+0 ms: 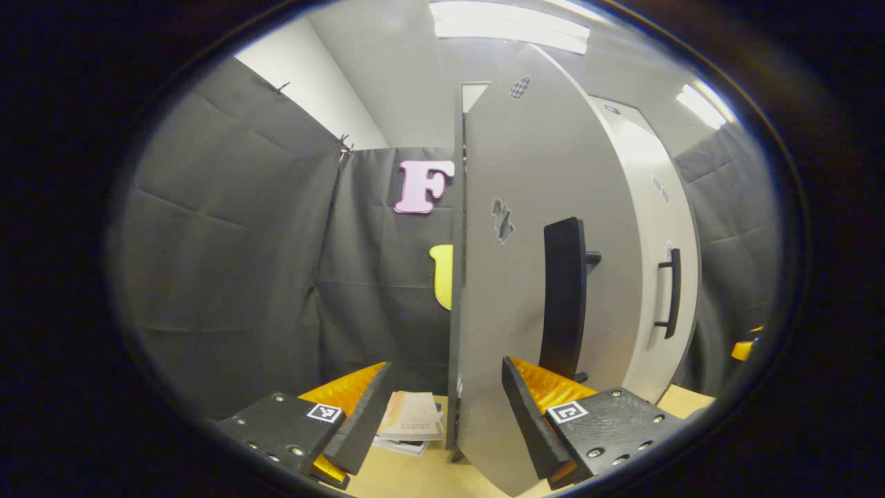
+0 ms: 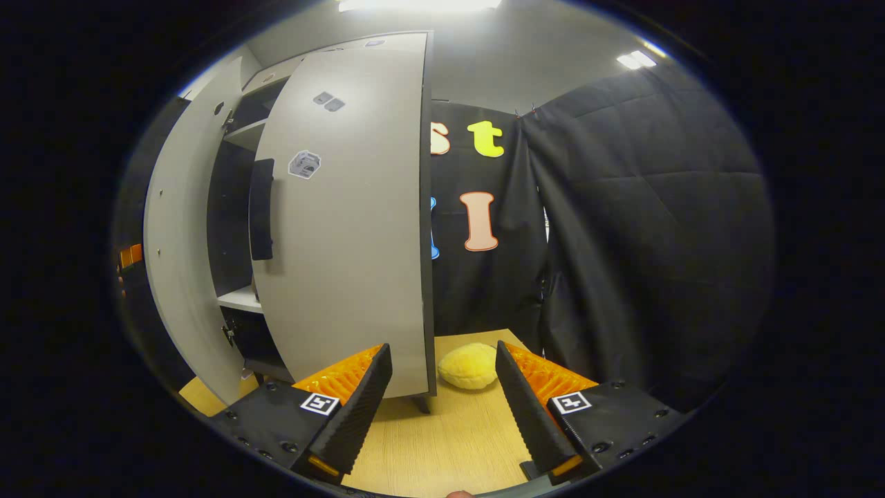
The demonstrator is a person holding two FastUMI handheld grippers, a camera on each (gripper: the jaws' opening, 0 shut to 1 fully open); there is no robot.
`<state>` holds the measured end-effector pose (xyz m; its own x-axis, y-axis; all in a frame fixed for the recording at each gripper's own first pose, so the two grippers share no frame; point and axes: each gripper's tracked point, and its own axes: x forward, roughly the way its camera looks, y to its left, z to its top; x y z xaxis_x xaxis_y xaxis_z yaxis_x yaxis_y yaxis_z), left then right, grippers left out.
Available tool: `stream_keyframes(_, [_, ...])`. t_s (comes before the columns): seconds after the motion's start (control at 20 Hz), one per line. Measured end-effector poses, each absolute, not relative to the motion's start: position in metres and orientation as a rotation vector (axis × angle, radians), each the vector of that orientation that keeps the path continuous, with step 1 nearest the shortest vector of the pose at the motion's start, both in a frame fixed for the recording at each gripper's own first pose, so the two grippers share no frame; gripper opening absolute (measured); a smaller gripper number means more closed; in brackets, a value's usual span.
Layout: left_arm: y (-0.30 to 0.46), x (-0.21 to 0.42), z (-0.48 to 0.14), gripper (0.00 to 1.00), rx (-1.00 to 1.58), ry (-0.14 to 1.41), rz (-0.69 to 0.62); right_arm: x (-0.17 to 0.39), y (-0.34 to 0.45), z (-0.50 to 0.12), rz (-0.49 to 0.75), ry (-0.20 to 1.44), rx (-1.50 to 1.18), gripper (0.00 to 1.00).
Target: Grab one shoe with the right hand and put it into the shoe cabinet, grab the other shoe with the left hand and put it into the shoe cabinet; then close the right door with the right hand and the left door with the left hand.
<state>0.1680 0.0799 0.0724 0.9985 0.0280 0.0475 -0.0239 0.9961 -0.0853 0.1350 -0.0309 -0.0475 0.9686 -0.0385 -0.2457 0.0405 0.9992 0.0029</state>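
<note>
1. We are holding the left gripper (image 1: 442, 415) spread wide with nothing between its fingers, and the near edge of the left door (image 1: 546, 277) is standing right in the gap, close in front of us
2. We are keeping the right gripper (image 2: 442, 401) parted and empty as well; the free edge of the right door (image 2: 346, 228) is rising just above and ahead of its left finger, apart from it
3. We are judging both doors to be stiff, flat panels that swing lightly on hinges, smooth and a little slippery on the face, so a push on the outer face near the free edge should serve better than a pinch
4. We are seeing the dark handle (image 1: 563, 297) on the left door, a firmer place to hold if needed
5. We are looking into the shoe cabinet (image 2: 238, 207) through the open gap, and we cannot make out the shoes on its shelves
6. We are noting a yellow soft lump (image 2: 469, 365) on the table (image 2: 449, 443) beyond the right gripper, clear of the door's edge
</note>
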Motion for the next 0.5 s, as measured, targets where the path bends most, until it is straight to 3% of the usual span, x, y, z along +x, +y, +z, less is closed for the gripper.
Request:
stream_keyframes(0.05, [0.071, 0.173, 0.074, 0.94, -0.083, -0.049, 0.014, 0.134, -0.033, -0.047, -0.045, 0.248, 0.009, 0.92])
stream_keyframes(0.5, [-0.006, 0.215, 0.072, 0.94, -0.093, -0.039, -0.08, 0.116, -0.044, -0.055, -0.08, 0.265, 0.012, 0.95])
